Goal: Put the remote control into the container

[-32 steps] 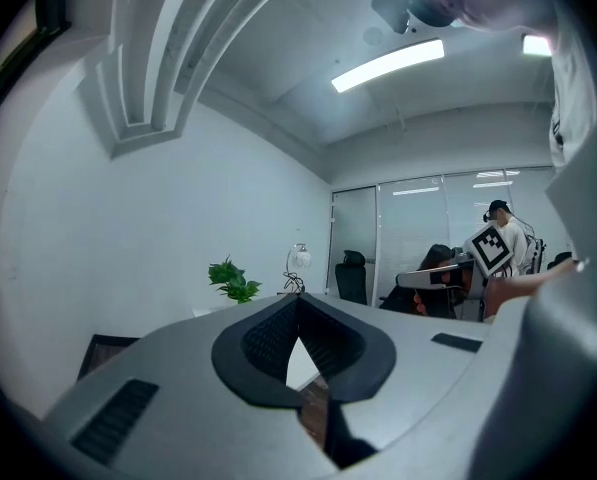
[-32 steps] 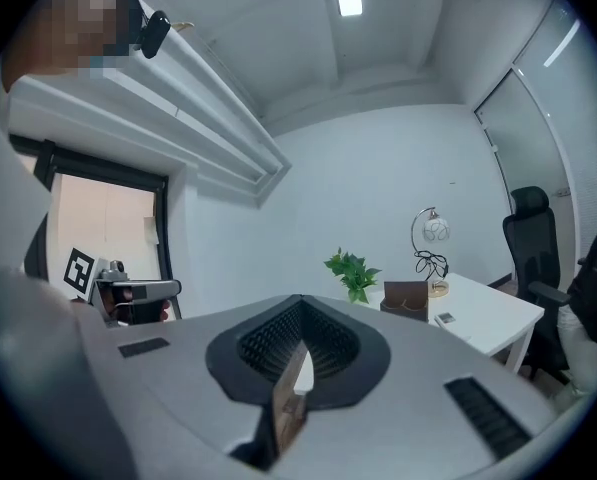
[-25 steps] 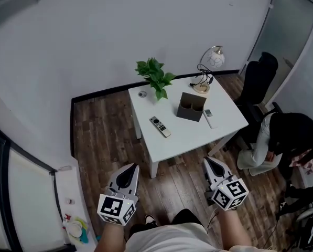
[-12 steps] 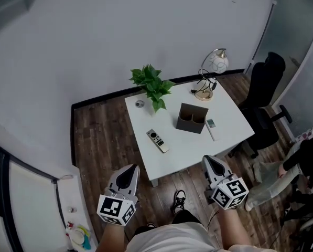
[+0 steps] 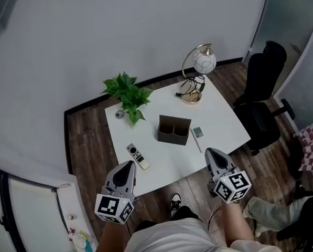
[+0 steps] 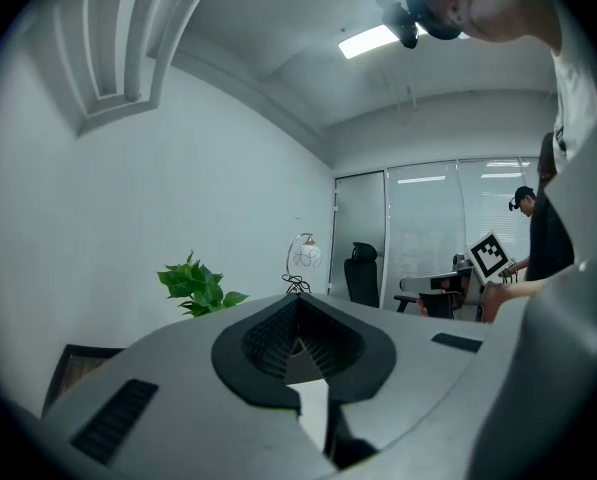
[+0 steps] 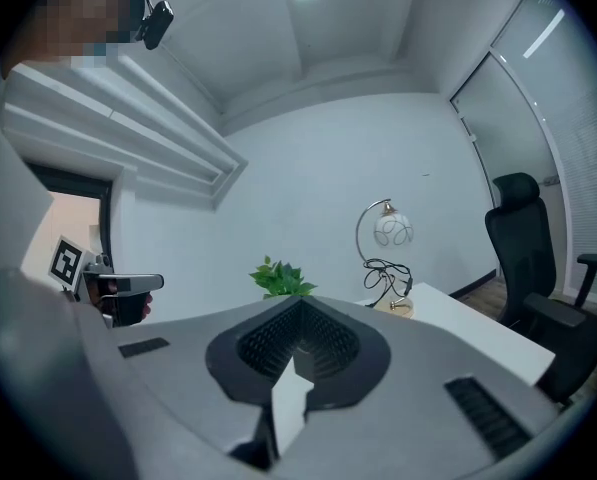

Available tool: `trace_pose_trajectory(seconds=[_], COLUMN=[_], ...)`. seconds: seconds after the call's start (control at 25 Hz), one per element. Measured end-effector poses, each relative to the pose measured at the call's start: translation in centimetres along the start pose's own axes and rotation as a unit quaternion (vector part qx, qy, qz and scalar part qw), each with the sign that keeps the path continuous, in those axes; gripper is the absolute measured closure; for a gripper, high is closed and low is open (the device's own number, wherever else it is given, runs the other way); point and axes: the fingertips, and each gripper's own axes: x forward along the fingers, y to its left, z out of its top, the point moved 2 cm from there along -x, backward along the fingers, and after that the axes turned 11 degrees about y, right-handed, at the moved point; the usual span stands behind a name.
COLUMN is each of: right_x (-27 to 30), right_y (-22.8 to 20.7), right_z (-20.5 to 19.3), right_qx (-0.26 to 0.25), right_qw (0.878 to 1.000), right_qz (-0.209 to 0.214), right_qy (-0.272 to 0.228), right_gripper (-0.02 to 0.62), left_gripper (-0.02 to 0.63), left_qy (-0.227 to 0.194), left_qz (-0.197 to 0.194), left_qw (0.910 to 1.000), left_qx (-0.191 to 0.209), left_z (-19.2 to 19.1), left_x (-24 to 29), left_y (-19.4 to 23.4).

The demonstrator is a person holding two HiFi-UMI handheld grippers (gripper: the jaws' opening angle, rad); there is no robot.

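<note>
Reaching for the remote control (image 5: 138,156) looks to us like the step in hand. It lies flat on the white table (image 5: 219,114), near the front edge, at about 7 o'clock from the container (image 5: 173,136) and well apart from it. We judge it a slim, stiff, light bar, probably smooth plastic that could skid under a glancing touch. We would take it across its two long sides near the middle (not by an end, where it might pivot).

The container is a dark open-topped box with two compartments, both apparently empty. A plant (image 5: 127,92) stands at its 10 o'clock and a lamp (image 5: 197,70) at its 1 o'clock. A chair (image 5: 261,104) sits off the table at 3 o'clock.

Our left gripper (image 5: 128,165) hovers at the table's front edge, at 5 o'clock of the remote control, jaws pressed together on nothing. Our right gripper (image 5: 212,152) is likewise closed and empty, so whichever one goes in must spread its jaws first.
</note>
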Motion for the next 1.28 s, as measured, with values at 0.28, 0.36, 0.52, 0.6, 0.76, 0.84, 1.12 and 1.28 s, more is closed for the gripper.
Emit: trace_pose_trajectory(seconds=[0.28, 0.36, 0.52, 0.6, 0.76, 0.84, 1.12, 1.28], right_x=[2.8, 3.9, 6.1, 6.9, 8.8, 10.1, 17.1, 19.4], right_y=[-7.1, -8.2, -9.6, -10.2, -11.0, -11.5, -15.4, -17.4], right_z=[-0.5, -0.7, -1.2, -1.5, -3.0, -4.2, -9.5, -12.5], right_qx=[0.002, 0.002, -0.003, -0.005, -0.015, -0.035, -0.018, -0.038], right_qw=[0.999, 0.999, 0.997, 0.996, 0.989, 0.980, 0.937, 0.908], right_qz=[-0.012, -0.016, -0.028, -0.036, -0.043, -0.051, -0.053, -0.076], right_qy=[0.036, 0.048, 0.071, 0.084, 0.140, 0.187, 0.345, 0.409], right_gripper=[0.584, 0.584, 0.583, 0.581, 0.494, 0.457, 0.330, 0.328], left_gripper=[0.598, 0.598, 0.598, 0.598, 0.598, 0.598, 0.598, 0.598], left_qy=[0.018, 0.026, 0.036, 0.037, 0.040, 0.042, 0.054, 0.061], left_qz=[0.004, 0.002, 0.002, -0.003, -0.018, -0.023, -0.028, -0.025], left_qw=[0.9998, 0.9997, 0.9993, 0.9992, 0.9989, 0.9987, 0.9976, 0.9969], left_qx=[-0.003, -0.002, -0.009, -0.012, -0.015, -0.018, -0.032, -0.044], left_z=[0.6, 0.5, 0.0, -0.4, -0.9, -1.0, -2.1, -2.8], left_x=[5.5, 6.6, 8.1, 8.8, 9.8, 10.2, 11.4, 11.7], left_y=[-1.0, -1.0, -0.2, 0.1, 0.7, 1.1, 2.8, 3.5])
